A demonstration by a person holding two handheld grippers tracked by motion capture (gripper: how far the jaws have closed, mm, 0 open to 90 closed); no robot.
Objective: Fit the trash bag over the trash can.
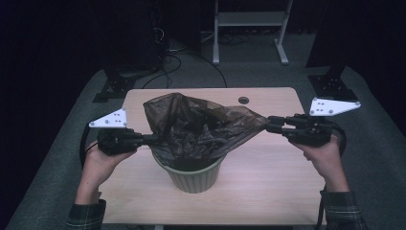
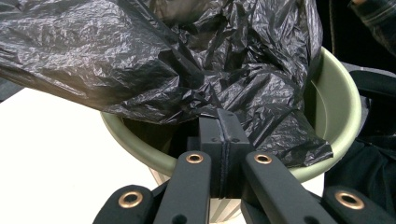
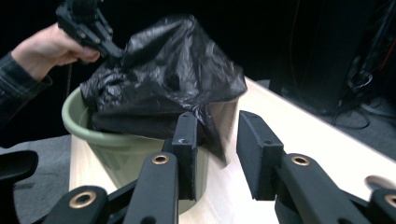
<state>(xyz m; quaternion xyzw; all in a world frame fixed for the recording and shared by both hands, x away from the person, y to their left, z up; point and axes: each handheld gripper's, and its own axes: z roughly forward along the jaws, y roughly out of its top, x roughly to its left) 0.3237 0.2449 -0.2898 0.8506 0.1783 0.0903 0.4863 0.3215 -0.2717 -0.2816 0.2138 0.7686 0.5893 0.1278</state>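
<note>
Black bag (image 1: 196, 125) — green bin (image 1: 194, 179)

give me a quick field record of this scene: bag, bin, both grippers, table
bag: black plastic bag, partly inside the bin, stretched out to both sides above it
bin: green ribbed bin, upright on the table
left hand-held gripper: jaws shut on the bag's edge
right hand-held gripper: jaws apart, bag edge between them, against one pad
table: light wood table, round hole near its far edge
</note>
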